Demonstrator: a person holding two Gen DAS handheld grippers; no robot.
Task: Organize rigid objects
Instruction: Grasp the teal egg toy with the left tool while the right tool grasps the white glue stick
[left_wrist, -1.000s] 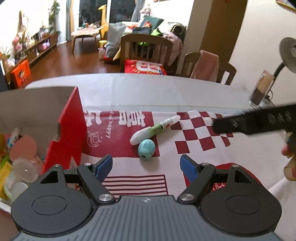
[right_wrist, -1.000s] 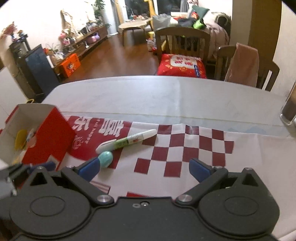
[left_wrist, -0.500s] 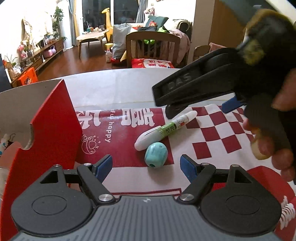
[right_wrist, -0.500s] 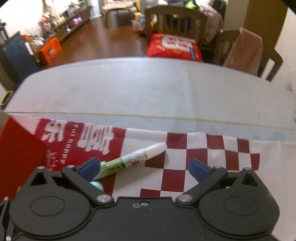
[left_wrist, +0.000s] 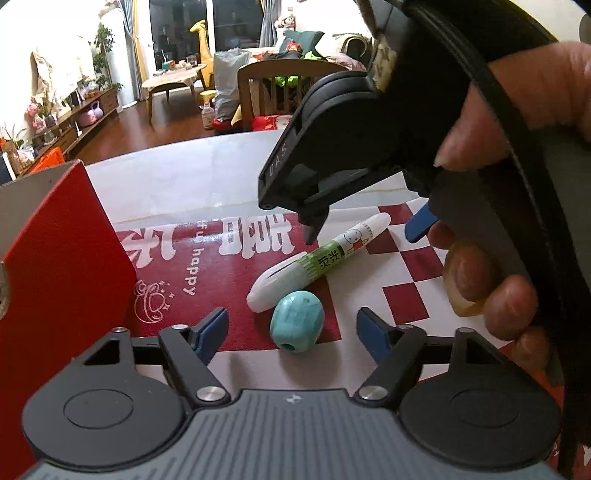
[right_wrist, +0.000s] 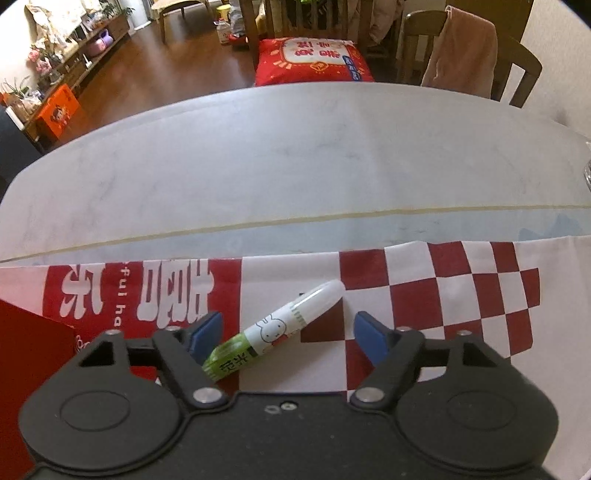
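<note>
A white and green pen-shaped tube (left_wrist: 317, 262) lies slanted on the red and white cloth (left_wrist: 229, 273). A teal egg-shaped object (left_wrist: 296, 322) rests against its near end. My left gripper (left_wrist: 291, 332) is open, with the teal object between its fingertips. My right gripper (right_wrist: 286, 332) is open and low over the tube (right_wrist: 273, 328), which lies between its fingers. In the left wrist view the right gripper (left_wrist: 365, 229) hangs above the tube, held by a hand.
A red cardboard box (left_wrist: 55, 266) stands open at the left, close to the left gripper; its corner shows in the right wrist view (right_wrist: 29, 354). The white table (right_wrist: 295, 166) stretches beyond the cloth. Chairs (right_wrist: 472, 55) stand behind it.
The right gripper has moved in and down over the tube, now filling the right of the left wrist view. The left gripper has closed in on the teal object.
</note>
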